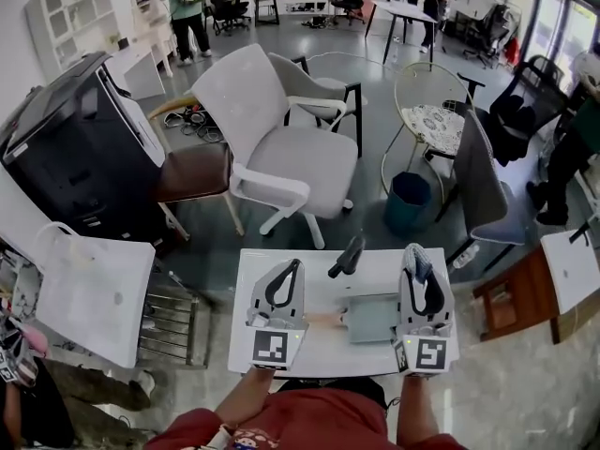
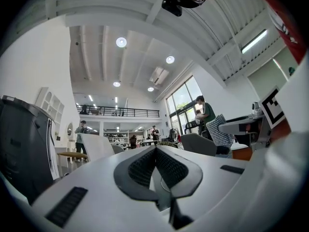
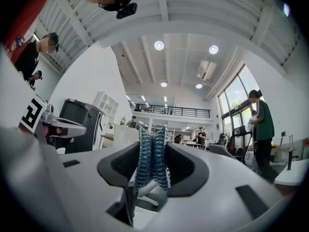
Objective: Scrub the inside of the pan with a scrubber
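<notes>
surface (image 1: pixel 328 291): white, square grey pan (image 1: pixel 371 318) lying between both claws
left claw (image 2: pixel 155 150): clenched, empty
right claw (image 3: pixel 153 146): pinching blue scrubber (image 3: pixel 152 158)

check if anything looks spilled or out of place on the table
Nothing stands out: the pan sits flat on the table, and the right gripper pinches the scrubber.
</notes>
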A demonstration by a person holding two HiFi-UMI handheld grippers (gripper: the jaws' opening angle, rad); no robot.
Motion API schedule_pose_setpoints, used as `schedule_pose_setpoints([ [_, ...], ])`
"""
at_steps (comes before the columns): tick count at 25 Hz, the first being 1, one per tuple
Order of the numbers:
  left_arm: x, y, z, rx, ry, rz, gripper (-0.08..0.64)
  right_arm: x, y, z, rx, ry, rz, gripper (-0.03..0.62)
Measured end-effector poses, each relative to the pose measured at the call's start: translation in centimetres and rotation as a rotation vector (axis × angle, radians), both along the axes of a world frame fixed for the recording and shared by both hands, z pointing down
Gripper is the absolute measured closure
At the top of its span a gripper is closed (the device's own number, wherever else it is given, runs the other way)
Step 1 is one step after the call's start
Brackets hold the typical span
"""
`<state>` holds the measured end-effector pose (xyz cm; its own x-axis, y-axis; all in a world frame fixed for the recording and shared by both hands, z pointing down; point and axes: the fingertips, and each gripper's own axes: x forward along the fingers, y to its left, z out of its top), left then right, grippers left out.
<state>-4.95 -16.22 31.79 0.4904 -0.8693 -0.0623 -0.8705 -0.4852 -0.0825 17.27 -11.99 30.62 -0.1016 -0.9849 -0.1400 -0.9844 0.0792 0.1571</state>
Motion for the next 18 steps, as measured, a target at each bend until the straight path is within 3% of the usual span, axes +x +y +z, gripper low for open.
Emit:
schedule_pose_setpoints([
  [18, 1.9, -4.2, 0.9, 0.004, 0.013, 0.019, 0.546, 1.0, -4.6, 0.3, 0.019, 0.038, -0.01, 0.416],
])
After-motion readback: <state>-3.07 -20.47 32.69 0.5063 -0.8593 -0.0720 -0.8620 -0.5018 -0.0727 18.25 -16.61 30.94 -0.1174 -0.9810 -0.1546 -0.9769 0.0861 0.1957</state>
